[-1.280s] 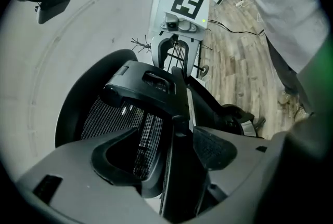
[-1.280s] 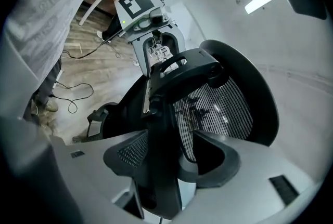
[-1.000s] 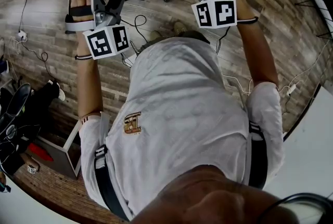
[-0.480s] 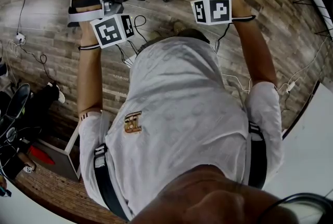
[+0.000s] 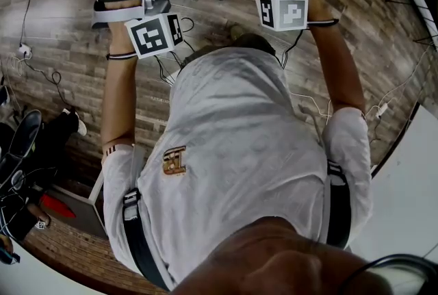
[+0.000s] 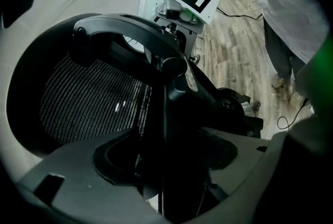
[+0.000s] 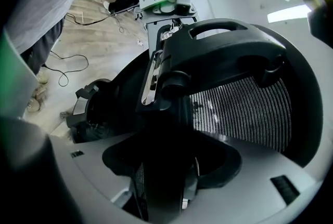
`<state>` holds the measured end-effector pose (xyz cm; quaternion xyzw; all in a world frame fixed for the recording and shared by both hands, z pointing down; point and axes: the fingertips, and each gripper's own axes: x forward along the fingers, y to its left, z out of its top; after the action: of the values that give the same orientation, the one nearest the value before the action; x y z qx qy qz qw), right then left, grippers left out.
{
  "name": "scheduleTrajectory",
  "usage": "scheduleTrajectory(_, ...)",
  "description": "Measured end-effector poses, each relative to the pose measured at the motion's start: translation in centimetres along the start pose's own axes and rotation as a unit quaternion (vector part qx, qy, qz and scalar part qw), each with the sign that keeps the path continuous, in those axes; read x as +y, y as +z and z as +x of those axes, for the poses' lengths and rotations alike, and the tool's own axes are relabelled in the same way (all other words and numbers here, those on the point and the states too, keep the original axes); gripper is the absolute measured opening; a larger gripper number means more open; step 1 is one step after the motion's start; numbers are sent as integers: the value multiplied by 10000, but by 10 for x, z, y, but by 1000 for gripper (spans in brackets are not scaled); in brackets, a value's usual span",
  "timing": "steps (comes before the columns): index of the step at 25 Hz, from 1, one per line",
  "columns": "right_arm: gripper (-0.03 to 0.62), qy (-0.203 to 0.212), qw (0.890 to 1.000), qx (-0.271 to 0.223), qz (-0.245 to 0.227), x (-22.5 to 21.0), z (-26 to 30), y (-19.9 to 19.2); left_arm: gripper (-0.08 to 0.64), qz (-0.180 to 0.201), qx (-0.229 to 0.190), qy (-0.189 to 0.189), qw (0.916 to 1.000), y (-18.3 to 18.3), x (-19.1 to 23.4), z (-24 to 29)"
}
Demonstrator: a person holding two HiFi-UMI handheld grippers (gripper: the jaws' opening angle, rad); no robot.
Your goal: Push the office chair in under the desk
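The black office chair with a woven mesh back (image 6: 93, 93) stands on the brown wooden plank floor (image 5: 61, 47) directly in front of the person, at the top edge of the head view. The left claw (image 6: 165, 166) is closed on a dark upright bar of the back frame. The right claw (image 7: 165, 171) grips a similar thick black post on the other side. Each bar fills the gap between the jaws. The tabletop I cannot identify with certainty; a white surface behind the chair in the gripper views may belong to it.

I judge the chair to be rather heavy but easy to move, because such a chair normally rolls on castors. The frame looks like stiff plastic, a good place to hold. The mesh is soft and would give way under a push. As the seat can swivel, one hold on each side at equal height should guide it straight. The thin dark cables (image 5: 164, 71) lying on the floor could catch a wheel.
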<state>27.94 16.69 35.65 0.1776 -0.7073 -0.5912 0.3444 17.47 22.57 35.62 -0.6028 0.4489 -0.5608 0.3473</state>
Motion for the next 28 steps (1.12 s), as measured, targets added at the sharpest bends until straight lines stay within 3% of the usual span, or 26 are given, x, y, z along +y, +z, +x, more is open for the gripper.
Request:
scheduleTrajectory(10,257,-383,9988,235,187,7,22,-11,356,-45,-308,-14,9995,-10,6,16)
scheduleTrajectory(17,257,-278,9984,487,66,-15,45,-14,356,-55,-256,-25,9997,-22,20,39)
scheduleTrajectory(28,258,-355,9989,215,216,-34,106,-33,356,-252,-48,-23,9997,-47,48,102)
